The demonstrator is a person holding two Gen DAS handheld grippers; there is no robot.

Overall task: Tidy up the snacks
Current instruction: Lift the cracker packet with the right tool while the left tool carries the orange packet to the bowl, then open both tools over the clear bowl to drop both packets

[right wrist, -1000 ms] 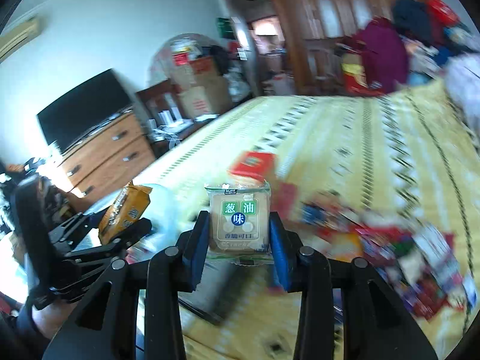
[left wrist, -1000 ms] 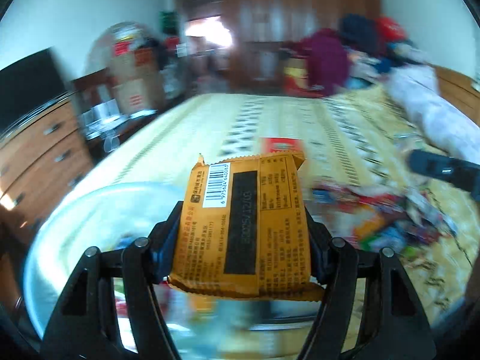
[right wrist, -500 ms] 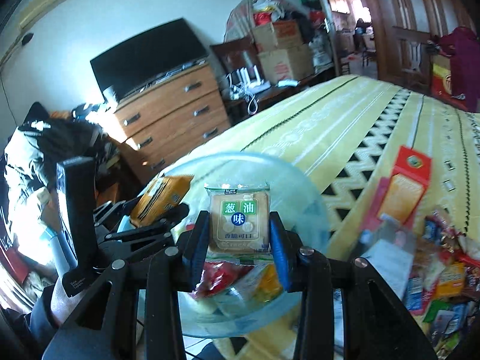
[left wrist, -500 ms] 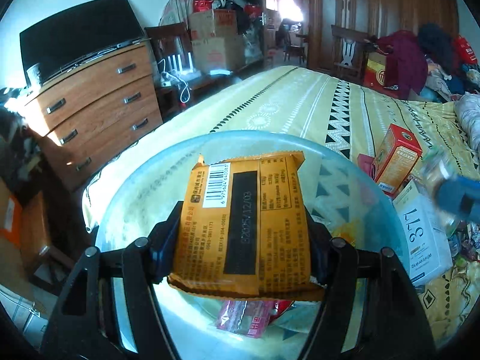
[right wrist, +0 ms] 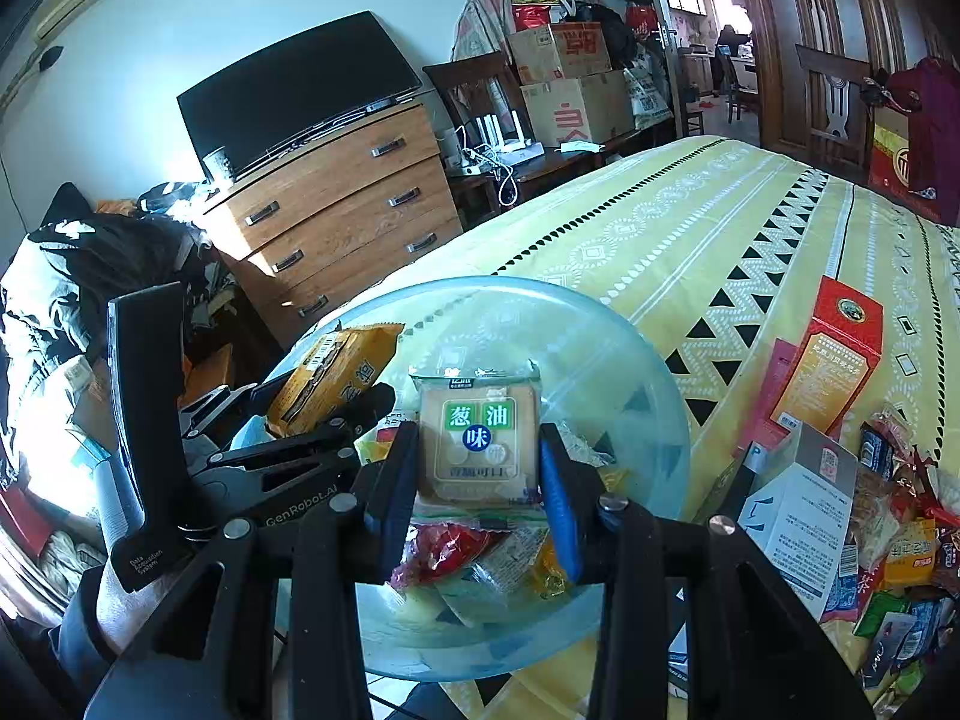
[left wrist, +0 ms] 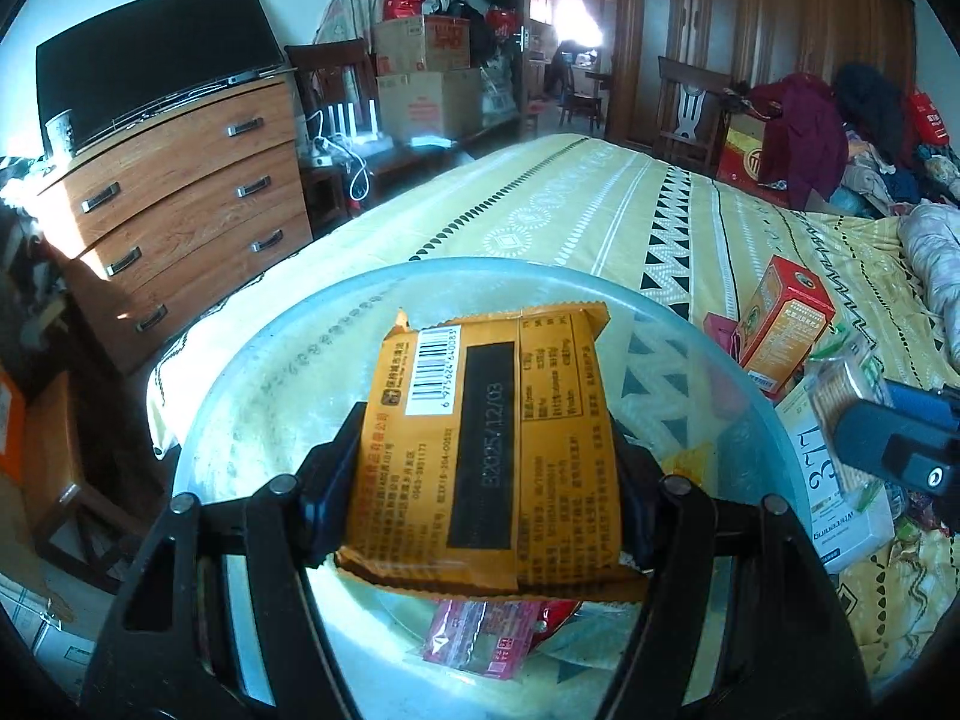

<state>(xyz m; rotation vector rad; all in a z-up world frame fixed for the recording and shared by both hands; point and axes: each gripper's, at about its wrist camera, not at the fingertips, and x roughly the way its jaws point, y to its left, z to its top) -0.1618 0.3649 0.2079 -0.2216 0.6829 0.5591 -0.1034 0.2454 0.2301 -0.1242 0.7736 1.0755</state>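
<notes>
My left gripper (left wrist: 480,480) is shut on an orange snack packet (left wrist: 498,456) with a barcode, held above a clear plastic bowl (left wrist: 288,360) on the bed corner. In the right wrist view my right gripper (right wrist: 477,468) is shut on a small pale cracker pack (right wrist: 477,438) with green labels, over the same bowl (right wrist: 654,420). The left gripper (right wrist: 336,414) with its orange packet (right wrist: 327,372) shows at the bowl's left rim. Red and yellow wrapped snacks (right wrist: 474,558) lie in the bowl bottom. The right gripper's tip (left wrist: 894,450) with the cracker pack shows at the left view's right edge.
A red and orange box (right wrist: 828,360) and a white box (right wrist: 798,516) stand right of the bowl, beside a heap of loose snack packets (right wrist: 900,552) on the yellow bedspread (right wrist: 690,228). A wooden dresser (right wrist: 336,210) with a TV stands beyond the bed's left edge.
Both grippers swung left from over the snack heap to above the clear bowl, each keeping its packet. In the last half second they stayed nearly still.
</notes>
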